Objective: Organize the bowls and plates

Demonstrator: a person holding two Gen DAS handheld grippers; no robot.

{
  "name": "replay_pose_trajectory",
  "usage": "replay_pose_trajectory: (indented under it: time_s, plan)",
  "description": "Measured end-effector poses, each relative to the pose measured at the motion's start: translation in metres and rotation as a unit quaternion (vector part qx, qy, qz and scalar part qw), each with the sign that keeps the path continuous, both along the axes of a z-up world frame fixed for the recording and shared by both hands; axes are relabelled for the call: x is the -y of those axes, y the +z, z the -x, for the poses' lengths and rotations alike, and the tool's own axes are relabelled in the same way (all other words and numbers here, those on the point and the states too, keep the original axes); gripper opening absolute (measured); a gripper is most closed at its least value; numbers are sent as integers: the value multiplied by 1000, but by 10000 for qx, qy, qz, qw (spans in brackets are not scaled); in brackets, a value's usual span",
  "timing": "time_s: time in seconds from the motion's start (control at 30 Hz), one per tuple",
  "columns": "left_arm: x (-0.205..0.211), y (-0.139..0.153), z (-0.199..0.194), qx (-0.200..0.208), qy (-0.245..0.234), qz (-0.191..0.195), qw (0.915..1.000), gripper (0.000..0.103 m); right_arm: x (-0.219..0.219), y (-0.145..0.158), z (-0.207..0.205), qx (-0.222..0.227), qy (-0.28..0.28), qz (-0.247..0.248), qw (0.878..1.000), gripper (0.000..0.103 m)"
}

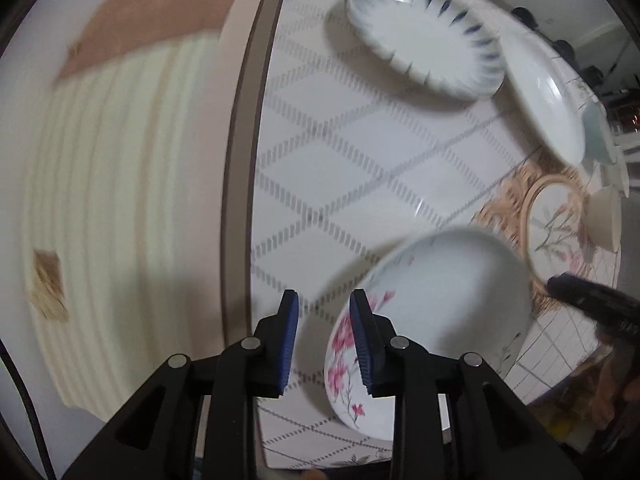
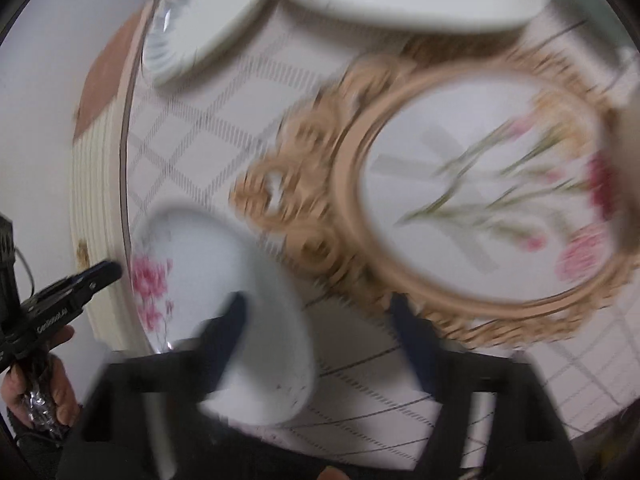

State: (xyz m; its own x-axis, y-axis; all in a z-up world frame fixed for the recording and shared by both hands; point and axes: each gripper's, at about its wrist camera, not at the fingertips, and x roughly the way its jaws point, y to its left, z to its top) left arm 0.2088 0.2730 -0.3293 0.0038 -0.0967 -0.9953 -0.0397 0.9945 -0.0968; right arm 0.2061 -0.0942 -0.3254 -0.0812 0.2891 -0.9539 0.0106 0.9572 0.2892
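Two fisheye wrist cameras look steeply down from close above a patterned tablecloth [image 1: 360, 168], both sharing the pink-flowered plate [image 1: 432, 320] and gold-ringed medallion [image 2: 472, 184].

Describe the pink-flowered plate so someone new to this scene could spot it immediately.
Start at the table with its white diamond-patterned cloth. The pink-flowered plate lies near its edge, nearest both grippers. Unlike the blue-streaked fluted dish and the plain white plate, it carries pink blossoms.

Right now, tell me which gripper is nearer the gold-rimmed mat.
Right. The right gripper hangs at the mat's near edge; the left gripper is across the flowered plate, by the table edge.
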Motion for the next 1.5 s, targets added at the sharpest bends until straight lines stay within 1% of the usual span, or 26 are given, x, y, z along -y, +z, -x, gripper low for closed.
replay_pose_trajectory:
  time_s: [0.07,0.1,0.17,0.2,0.3,0.33,0.37,0.4,0.43,0.47,0.57,0.6,0.63,0.67,0.77,0.9,1.0,1.07,1.1,1.13,1.17,1.2,1.27,1.37,1.47,1.5]
  plan:
    - [1,20,-18,193,-212,-91,9995,30,18,23,-11,508,-353,114,9980,88]
    - [9,29,-31,346,-357,-137,9987,31,28,33,-15,832,-568,162,9948,94]
    - [27,50,-62,750,-643,-282,9947,39,41,49,-24,1376,-793,281,9869,103]
    - [40,56,-76,980,-763,-358,9916,40,45,56,-29,1591,-808,437,9830,103]
    - [78,74,-114,1716,-1328,-737,9734,44,63,63,-48,1704,-695,563,9813,103]
    - [93,77,-127,1969,-1584,-917,9632,45,66,64,-49,1723,-724,563,9808,103]
    - [105,76,-139,2079,-1774,-1097,9557,46,64,61,-55,1710,-765,578,9806,103]
    - [111,75,-146,2091,-1883,-1216,9519,47,64,57,-60,1651,-795,601,9812,103]
    - [122,71,-161,2026,-2066,-1334,9479,47,65,49,-70,1465,-897,645,9830,103]
    - [130,67,-171,1947,-2179,-1289,9476,47,69,43,-73,1310,-1012,650,9841,103]
    - [153,54,-210,1614,-2410,-703,9544,47,87,21,-85,837,-1502,419,9842,103]
    - [160,50,-221,1507,-2479,-571,9553,47,93,14,-88,659,-1652,331,9835,103]
    - [171,45,-236,1385,-2588,-402,9551,47,98,7,-87,567,-1772,276,9821,103]
    - [181,42,-246,1302,-2676,-347,9541,47,102,4,-89,527,-1875,224,9806,103]
    - [212,25,-280,1032,-2972,-209,9490,47,120,-6,-93,436,-2375,-221,9702,103]
    - [247,-6,-320,225,-3204,271,9466,47,140,-21,-100,227,-2909,-706,9539,103]
    - [259,-23,-333,-247,-3326,567,9411,47,153,-30,-104,153,-3173,-842,9445,103]
    - [266,-36,-342,-438,-3355,629,9389,52,158,-35,-104,120,-3278,-915,9402,103]
    - [268,-42,-345,-500,-3359,600,9387,56,160,-38,-104,102,-3310,-965,9386,103]
    - [269,-48,-349,-558,-3338,532,9395,64,160,-38,-106,91,-3321,-988,9380,103]
    - [270,-52,-351,-581,-3318,448,9405,66,162,-40,-107,76,-3337,-998,9373,103]
    - [271,-55,-353,-611,-3289,366,9417,66,161,-40,-108,77,-3341,-1012,9371,103]
    - [271,-62,-356,-747,-3172,386,9446,66,163,-42,-109,65,-3371,-1053,9355,102]
    - [273,-66,-355,-831,-3144,448,9446,66,164,-46,-108,24,-3447,-1096,9323,96]
    - [280,-65,-349,-786,-3310,516,9389,65,164,-47,-114,34,-3482,-1127,9306,84]
    - [281,-65,-347,-765,-3345,519,9378,64,163,-47,-115,29,-3474,-1182,9302,71]
